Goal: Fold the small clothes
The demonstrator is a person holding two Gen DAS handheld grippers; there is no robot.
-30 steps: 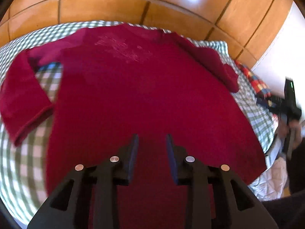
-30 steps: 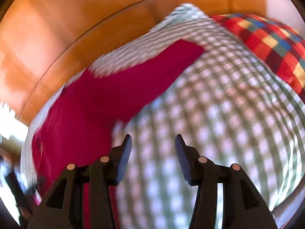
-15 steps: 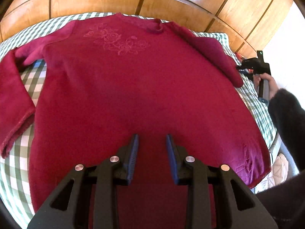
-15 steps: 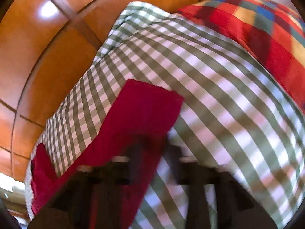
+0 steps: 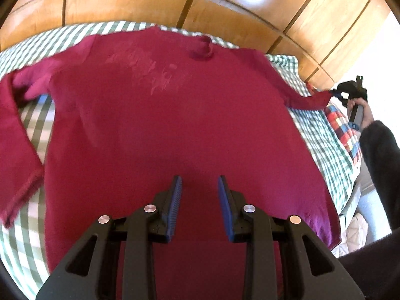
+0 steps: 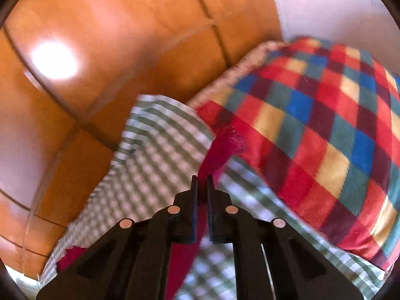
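My left gripper (image 5: 199, 187) hovers with its ribbed blue pads spread apart over the hem of the soft crimson knit sweater (image 5: 175, 125), which lies flat on the green-and-white checked bedspread (image 5: 322, 140). At two o'clock my right gripper (image 6: 202, 183) pinches the sweater's cuff (image 6: 220, 150), now pulled out taut toward the plaid blanket (image 6: 325, 130), where a second ago it lay slack. Glossy wooden panels (image 5: 150, 0) rise beyond.

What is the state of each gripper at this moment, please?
Left gripper: open, holding nothing, above the red sweater.
Right gripper: closed on the end of the sweater's sleeve.
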